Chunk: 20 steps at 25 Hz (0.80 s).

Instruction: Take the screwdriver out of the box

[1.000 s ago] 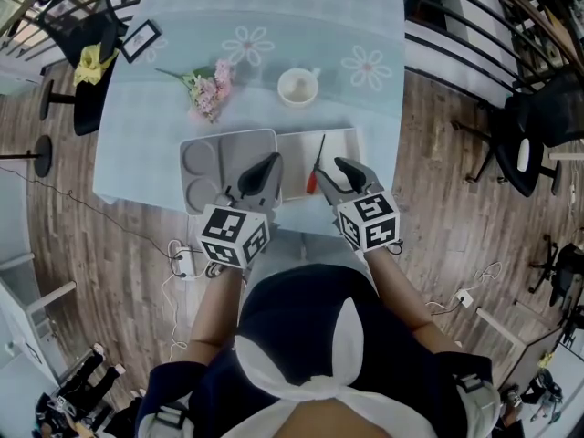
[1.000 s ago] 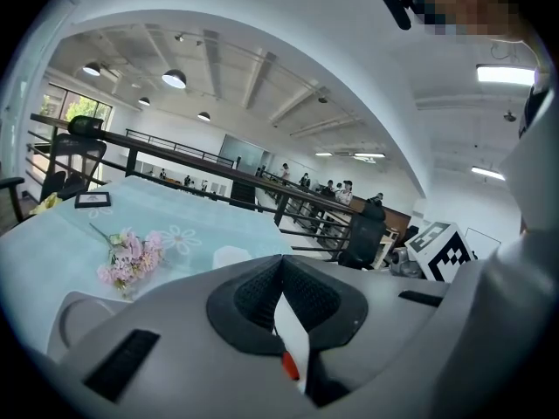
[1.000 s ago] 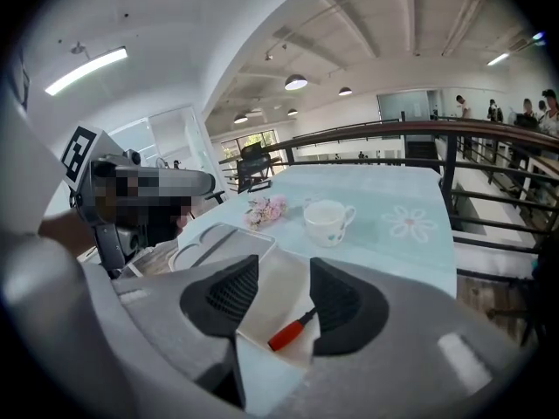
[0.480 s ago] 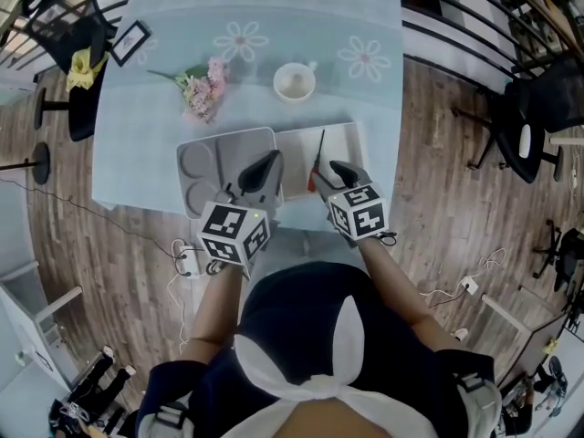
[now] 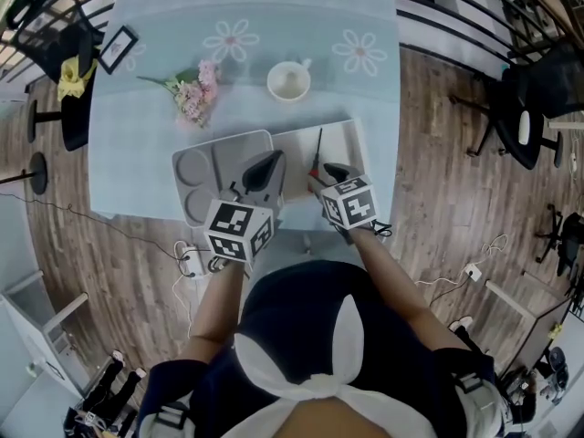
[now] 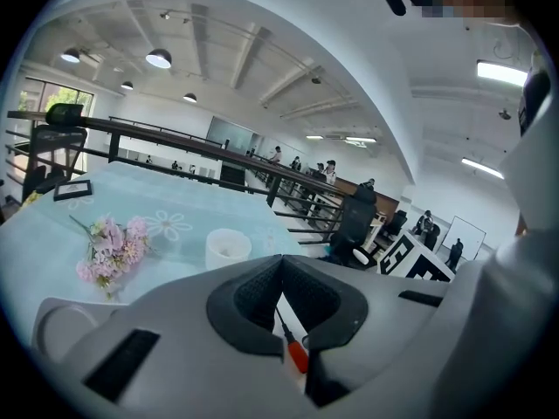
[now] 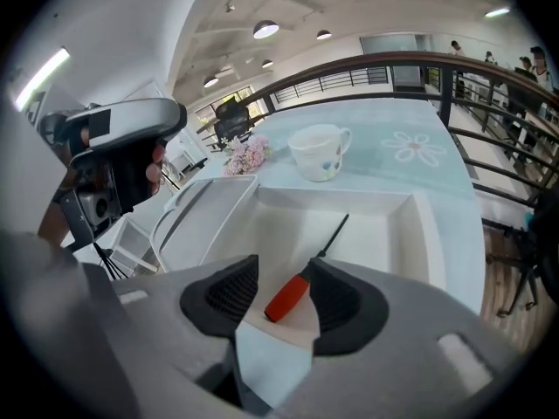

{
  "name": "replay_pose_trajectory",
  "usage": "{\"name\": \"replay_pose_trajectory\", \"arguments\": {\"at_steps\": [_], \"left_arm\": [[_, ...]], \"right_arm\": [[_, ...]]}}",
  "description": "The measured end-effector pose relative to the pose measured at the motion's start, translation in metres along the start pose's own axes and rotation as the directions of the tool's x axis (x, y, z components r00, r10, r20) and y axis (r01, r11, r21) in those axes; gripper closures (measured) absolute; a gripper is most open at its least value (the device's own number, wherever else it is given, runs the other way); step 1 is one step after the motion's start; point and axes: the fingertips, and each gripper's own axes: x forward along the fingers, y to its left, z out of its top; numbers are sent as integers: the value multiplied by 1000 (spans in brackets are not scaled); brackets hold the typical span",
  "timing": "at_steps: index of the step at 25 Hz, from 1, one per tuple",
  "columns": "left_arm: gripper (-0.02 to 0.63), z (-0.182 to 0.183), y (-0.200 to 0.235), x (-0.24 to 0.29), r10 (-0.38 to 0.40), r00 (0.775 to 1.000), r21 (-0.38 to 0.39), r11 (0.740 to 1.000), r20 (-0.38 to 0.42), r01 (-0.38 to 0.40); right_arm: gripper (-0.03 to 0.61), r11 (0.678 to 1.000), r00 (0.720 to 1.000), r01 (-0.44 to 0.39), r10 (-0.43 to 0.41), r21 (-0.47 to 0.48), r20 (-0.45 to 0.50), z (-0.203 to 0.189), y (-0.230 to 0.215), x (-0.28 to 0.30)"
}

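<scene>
A screwdriver (image 5: 318, 149) with a red handle (image 7: 286, 298) and thin black shaft lies in the shallow white box (image 5: 357, 151) at the table's near edge. My right gripper (image 5: 322, 173) is open at the box's near side, and in the right gripper view (image 7: 284, 285) the red handle lies between its two pads, close to the right one. My left gripper (image 5: 265, 165) hovers shut just left of it, over the seam between box and lid. The left gripper view (image 6: 281, 265) shows the tips together and the handle (image 6: 298, 356) beyond them.
The box's open lid (image 5: 205, 167) lies flat to the left. A white cup (image 5: 289, 82) and a pink flower bunch (image 5: 194, 94) sit farther back on the light blue tablecloth. Black chairs and a railing (image 5: 474, 35) flank the table on a wooden floor.
My right gripper has moved left and in toward the screwdriver handle, which now lies between its pads. The left gripper has barely moved.
</scene>
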Motion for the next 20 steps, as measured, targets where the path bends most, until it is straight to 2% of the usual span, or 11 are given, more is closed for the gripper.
{"name": "replay_pose_trajectory", "arguments": {"at_steps": [5, 20], "left_arm": [[597, -4, 5, 5, -14, 1000, 13, 1000, -19, 15], [597, -3, 19, 17, -40, 998, 21, 999, -43, 41]], "right_arm": [[393, 1000, 998, 18, -18, -2, -61, -8, -3, 15], [393, 993, 982, 113, -104, 45, -155, -11, -25, 45]]}}
